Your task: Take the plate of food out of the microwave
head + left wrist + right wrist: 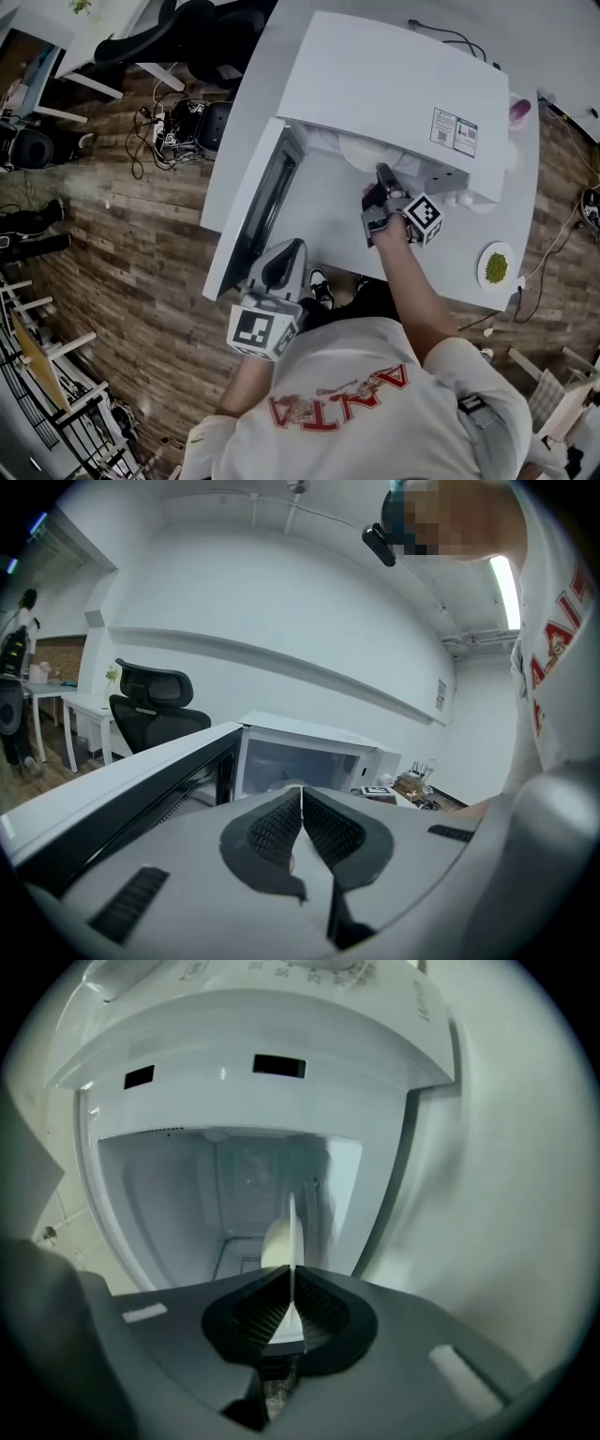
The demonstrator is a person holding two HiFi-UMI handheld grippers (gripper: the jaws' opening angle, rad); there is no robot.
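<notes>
Plate (277, 1246): sat just inside the microwave's (375, 75) mouth, rim edge-on to the claw.
Right gripper (382, 180): reached into the microwave, pinched narrow on the plate's near rim.
Door (267, 202): stood swung open at the microwave's left.
Left gripper (302, 794): jaws together, nothing between them, beside the door.
Progress: door open, plate gripped; drawing it out and setting it down looked left to do.

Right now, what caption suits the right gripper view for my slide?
Right hand-held gripper clamps a plate edge-on, facing the open microwave.
</notes>
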